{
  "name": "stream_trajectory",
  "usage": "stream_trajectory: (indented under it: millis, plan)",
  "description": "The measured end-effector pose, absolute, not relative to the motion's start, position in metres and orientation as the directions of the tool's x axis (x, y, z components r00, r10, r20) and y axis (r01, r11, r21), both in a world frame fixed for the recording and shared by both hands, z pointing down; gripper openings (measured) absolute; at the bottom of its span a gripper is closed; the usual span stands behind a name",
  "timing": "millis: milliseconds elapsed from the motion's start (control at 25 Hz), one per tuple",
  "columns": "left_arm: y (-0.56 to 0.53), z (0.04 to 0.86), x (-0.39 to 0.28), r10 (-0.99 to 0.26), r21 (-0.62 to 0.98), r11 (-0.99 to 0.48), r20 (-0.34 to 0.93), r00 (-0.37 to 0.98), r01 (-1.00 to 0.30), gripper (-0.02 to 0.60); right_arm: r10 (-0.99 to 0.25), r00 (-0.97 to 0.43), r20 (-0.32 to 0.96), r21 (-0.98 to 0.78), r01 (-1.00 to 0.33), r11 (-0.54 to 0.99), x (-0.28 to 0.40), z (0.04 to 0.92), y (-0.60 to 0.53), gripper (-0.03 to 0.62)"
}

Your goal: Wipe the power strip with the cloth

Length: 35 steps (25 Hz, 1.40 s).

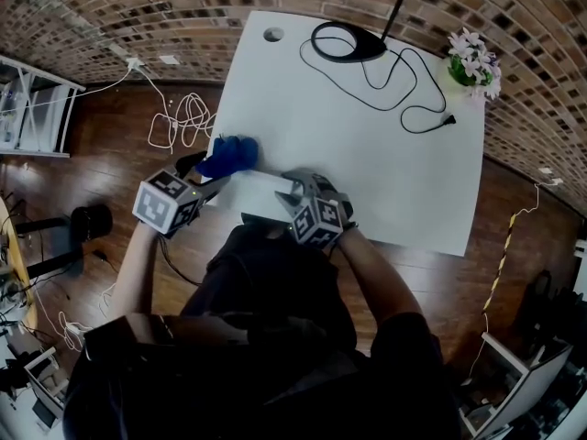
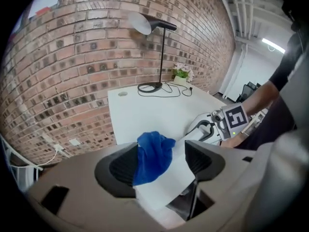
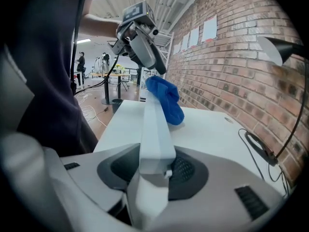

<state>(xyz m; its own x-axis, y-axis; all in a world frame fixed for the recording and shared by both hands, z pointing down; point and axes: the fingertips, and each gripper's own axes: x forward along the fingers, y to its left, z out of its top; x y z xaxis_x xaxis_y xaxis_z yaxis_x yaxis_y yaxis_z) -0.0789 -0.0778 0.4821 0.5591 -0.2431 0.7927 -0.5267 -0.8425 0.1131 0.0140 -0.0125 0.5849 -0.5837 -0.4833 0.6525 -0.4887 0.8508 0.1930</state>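
- Left gripper (image 2: 161, 163): jaws spread wide, pads pressing on nothing; blue cloth (image 2: 153, 156) bunched between them, resting on the strip.
- Right gripper (image 3: 153, 170): closed on one end of white power strip (image 3: 157, 129), a pad on either side.
- Power strip: at near edge of white table (image 1: 367, 154), spanning between the two grippers.
- Cloth: draped over strip's far end, close to left gripper's tips.
- Also on table: black desk lamp (image 1: 344, 42) with trailing cord (image 1: 404, 90), potted flowers (image 1: 474, 62), all well apart from strip.

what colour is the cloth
Blue. The cloth shows best in the left gripper view, lying against the white power strip.
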Motion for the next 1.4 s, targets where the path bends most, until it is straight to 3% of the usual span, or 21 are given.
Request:
stream_trajectory:
  millis: [360,400,440,520,720,880,1120,1400]
  plan:
    - [-0.104,0.551,-0.057,-0.037,0.160,-0.900,0.898,0.437,-0.405,0.311,-0.479,-0.573,0.665,0.187,-0.494,0.849,0.012,0.589,-0.012,0.170]
    - [-0.104,0.552,-0.056,-0.028,0.162,-0.905,0.900,0.434,-0.394,0.273,-0.481,-0.572,0.665,0.187,-0.496,0.848,0.013,0.589,-0.012,0.170]
    - [-0.105,0.554,-0.057,-0.029,0.154,-0.909,0.903,0.429,-0.387,0.109,-0.482,-0.570,0.665,0.187,-0.497,0.847,0.013,0.590,-0.012,0.170]
    - [-0.109,0.551,-0.061,-0.052,0.134,-0.910,0.901,0.431,-0.391,0.080,-0.484,-0.570,0.664,0.187,-0.500,0.846,0.012,0.590,-0.011,0.170]
    - [-0.111,0.499,-0.077,-0.189,0.137,-0.842,0.832,0.522,-0.523,0.069,-0.495,-0.566,0.659,0.185,-0.516,0.836,0.014,0.587,-0.011,0.169]
    - [-0.102,0.512,-0.101,-0.331,0.057,-0.780,0.807,0.488,-0.623,0.067,-0.498,-0.568,0.655,0.176,-0.526,0.832,0.014,0.584,-0.012,0.168]
    - [-0.083,0.527,-0.092,-0.459,-0.064,-0.765,0.753,0.471,-0.641,0.069,-0.499,-0.561,0.660,0.172,-0.534,0.828,0.014,0.581,-0.013,0.167]
    - [-0.070,0.530,-0.074,-0.471,-0.096,-0.785,0.734,0.489,-0.612,0.067,-0.493,-0.568,0.659,0.160,-0.534,0.830,0.014,0.588,-0.013,0.166]
